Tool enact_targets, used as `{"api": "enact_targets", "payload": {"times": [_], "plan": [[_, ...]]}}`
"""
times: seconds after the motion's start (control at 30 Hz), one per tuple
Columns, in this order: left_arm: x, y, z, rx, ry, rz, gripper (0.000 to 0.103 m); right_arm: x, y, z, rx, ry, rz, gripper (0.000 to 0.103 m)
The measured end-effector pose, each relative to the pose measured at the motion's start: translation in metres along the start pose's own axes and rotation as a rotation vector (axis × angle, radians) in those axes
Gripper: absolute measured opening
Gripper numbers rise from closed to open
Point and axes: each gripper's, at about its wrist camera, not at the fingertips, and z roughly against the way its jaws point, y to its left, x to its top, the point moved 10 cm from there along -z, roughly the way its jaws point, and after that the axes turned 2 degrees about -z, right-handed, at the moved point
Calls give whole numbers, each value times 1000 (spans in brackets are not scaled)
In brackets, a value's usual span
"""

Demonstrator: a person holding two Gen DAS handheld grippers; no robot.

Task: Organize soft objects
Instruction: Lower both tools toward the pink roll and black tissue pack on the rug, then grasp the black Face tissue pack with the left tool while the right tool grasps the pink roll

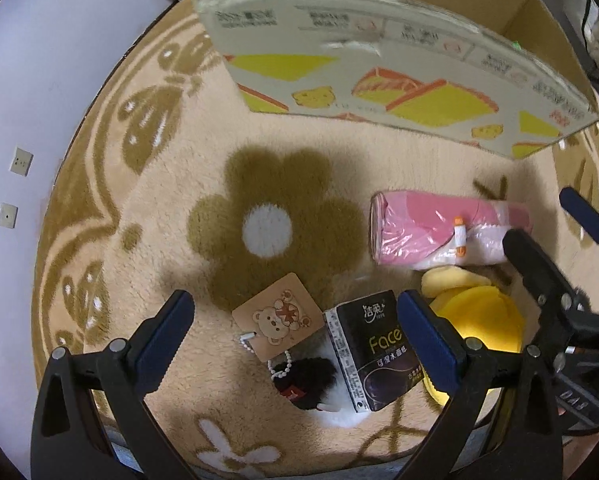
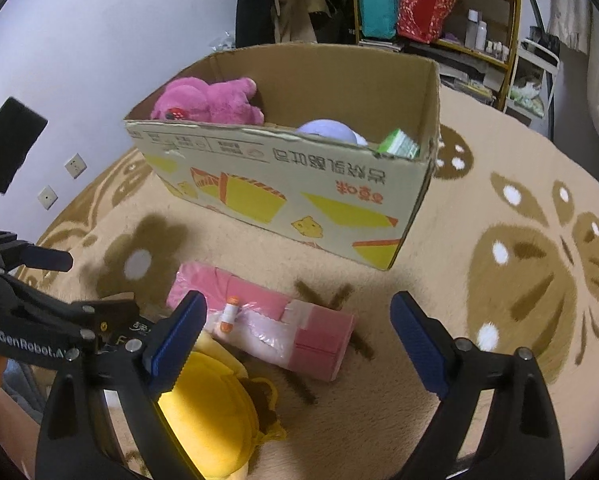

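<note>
Jaws gape wide on both grippers; between the left gripper's [image 1: 295, 332] lies one black tissue pack [image 1: 369, 354], beside the right gripper's [image 2: 299, 344] one yellow plush [image 2: 211, 404].

Fluffy pile rug [image 1: 203, 168], matt cardboard box [image 2: 307, 184]

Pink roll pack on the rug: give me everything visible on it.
The pink roll pack is a soft cylinder in thin, crinkly clear-and-pink plastic film, with a paler white band mid-length and a small orange-and-white tag on top. It lies on its side on the beige rug, in front of the cardboard box and apart from it. The yellow plush sits against its near side. Neither gripper holds it.
</note>
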Motion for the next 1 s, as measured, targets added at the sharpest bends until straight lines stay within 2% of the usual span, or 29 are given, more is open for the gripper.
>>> {"api": "enact_targets", "payload": {"times": [0.2, 0.37, 0.43, 0.67, 0.73, 0.77, 1.0], "plan": [[-5, -10, -16, -4, 59, -40, 100, -2, -9, -9, 16, 23, -44, 97], [-7, -24, -18, -14, 59, -91, 97, -3, -10, -14, 22, 39, -50, 97], [-8, -30, -19, -17, 62, -110, 86, -3, -9, -15, 25, 43, -48, 97], [-9, -49, -23, -72, 62, -124, 64, -3, -9, -23, 49, 55, -63, 97], [-10, -54, -24, -104, 67, -122, 51, -2, -9, -25, 59, 58, -69, 97], [-10, -58, -23, -123, 68, -118, 48, -2, -9, -26, 64, 58, -72, 97], [-3, -62, -14, -122, 12, -99, 30, -2, -4, -33, 123, 78, -96, 97]]}}
